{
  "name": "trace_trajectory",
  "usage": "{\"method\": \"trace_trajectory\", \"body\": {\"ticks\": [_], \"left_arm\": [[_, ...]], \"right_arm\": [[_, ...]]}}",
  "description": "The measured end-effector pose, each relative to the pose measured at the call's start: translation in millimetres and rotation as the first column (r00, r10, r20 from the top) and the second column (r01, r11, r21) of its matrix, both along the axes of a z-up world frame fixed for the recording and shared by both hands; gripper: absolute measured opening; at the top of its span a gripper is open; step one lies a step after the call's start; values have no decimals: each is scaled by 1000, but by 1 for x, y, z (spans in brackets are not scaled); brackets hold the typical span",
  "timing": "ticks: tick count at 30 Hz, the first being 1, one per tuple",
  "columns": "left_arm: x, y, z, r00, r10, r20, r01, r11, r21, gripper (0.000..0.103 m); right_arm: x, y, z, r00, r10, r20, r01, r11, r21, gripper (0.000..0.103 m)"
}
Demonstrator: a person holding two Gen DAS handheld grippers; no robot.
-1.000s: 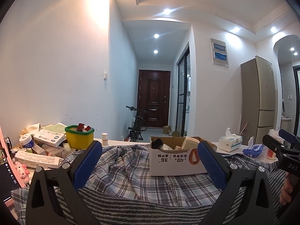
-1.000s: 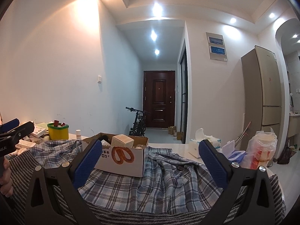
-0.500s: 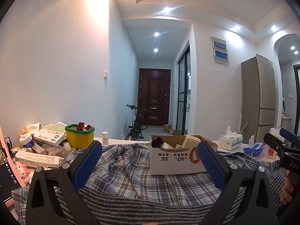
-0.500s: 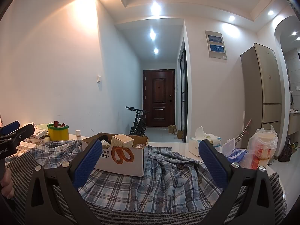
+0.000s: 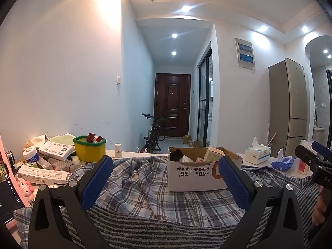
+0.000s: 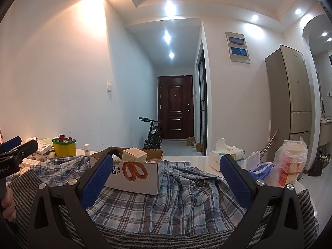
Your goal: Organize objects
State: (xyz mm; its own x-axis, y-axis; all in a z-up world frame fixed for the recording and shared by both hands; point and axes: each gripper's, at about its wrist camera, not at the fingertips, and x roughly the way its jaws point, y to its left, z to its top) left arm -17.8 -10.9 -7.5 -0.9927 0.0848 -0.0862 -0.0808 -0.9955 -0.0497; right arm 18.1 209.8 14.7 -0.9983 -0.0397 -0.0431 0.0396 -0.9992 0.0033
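cardboard box (image 5: 195, 176): "36'" and "40%", printed upside down, Chinese text beside
right gripper (image 5: 319, 166) body: "DAS", cut off
left gripper (image 6: 12, 153) body: "robot.AI", partly cut

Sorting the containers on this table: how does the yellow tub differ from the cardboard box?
The yellow tub is plastic with a green rim; the cardboard box is white-sided with printed text and a pretzel picture. The yellow tub stands at the table's left among medicine boxes; the cardboard box sits mid-table on the plaid cloth. The box looks wider. Both are open-topped and hold items.
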Motion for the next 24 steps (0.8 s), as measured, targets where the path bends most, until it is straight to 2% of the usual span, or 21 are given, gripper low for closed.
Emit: {"method": "trace_trajectory", "body": {"ticks": [9,24], "left_arm": [[-5,-6,-1,1000,-3,22,3,1000,24,103],[-6,-4,-2,1000,-4,29,3,1000,22,103]], "right_arm": [[-1,-1,1,1000,1,12,-1,1000,-2,103],[-1,-1,1,1000,3,10,-2,1000,-5,103]]}}
